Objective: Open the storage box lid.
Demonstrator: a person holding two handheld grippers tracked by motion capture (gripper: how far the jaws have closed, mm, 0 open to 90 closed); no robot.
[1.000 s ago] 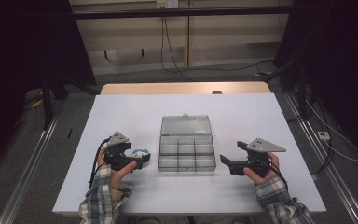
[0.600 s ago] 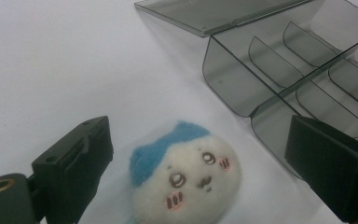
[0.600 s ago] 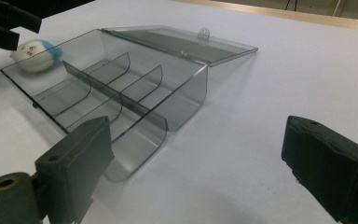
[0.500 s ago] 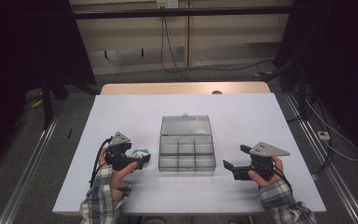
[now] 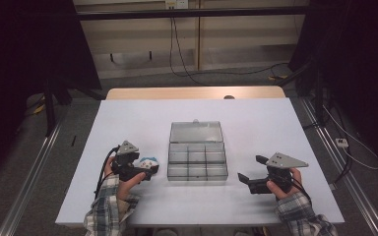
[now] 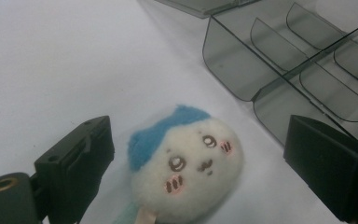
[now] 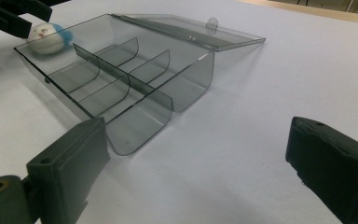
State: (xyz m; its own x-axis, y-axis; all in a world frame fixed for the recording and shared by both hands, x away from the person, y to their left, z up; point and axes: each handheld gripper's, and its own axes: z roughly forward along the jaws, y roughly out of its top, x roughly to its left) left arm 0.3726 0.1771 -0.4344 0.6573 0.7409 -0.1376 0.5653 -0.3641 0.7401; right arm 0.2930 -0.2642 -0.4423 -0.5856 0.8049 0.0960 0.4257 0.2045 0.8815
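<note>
plush toy: small round plush toy (image 6: 186,168), white face, blue top, lies on the surface just left of the box, between the left tongs' jaws; pads not touching it
left tongs: left tongs (image 5: 150,169) released, jaws wide on either side of the toy, pointing right at the box
right tongs: right tongs (image 5: 248,169) released, nothing between the jaws, jaws have just been opening; low over bare surface to the right of the box, well apart from it, aimed left at it
box: clear grey compartment box (image 5: 197,161) mid-surface, lid (image 5: 196,132) swung open and lying flat on the far side; dividers split it into several cells, all bare
obstacles: box's left wall stands between toy and cells
surface: white surface (image 5: 128,118), wood strip (image 5: 192,93) along the far edge
room: dim, dark curtains both sides, cables on grey floor (image 5: 216,73) beyond the surface, rails along left and right
</note>
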